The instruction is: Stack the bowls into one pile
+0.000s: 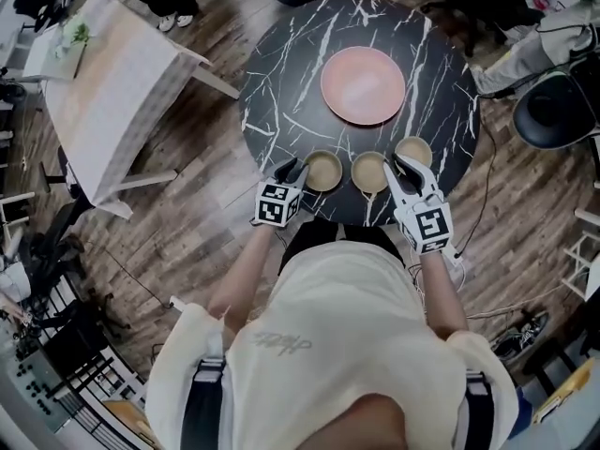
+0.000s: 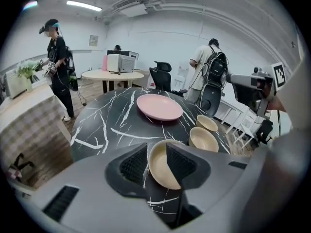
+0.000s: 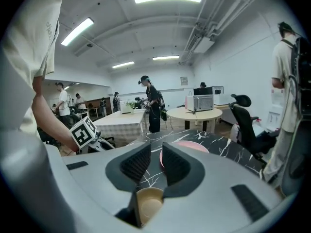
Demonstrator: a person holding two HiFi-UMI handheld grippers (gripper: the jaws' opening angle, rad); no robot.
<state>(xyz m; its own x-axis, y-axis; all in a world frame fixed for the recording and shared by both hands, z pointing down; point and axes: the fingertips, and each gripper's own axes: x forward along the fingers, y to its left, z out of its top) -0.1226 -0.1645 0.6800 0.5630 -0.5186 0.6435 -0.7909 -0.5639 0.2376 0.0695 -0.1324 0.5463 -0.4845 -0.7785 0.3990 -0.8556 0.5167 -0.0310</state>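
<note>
Three bowls [image 1: 369, 172] line your table's [image 1: 281, 82] near edge from seven to five o'clock, and the pink plate [image 1: 363, 85] fills the middle. Bare top at nine o'clock gives you passage.

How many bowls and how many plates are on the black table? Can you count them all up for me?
Small round beige bowls: 3
Big round pink plate: 1
Total: 4
</note>
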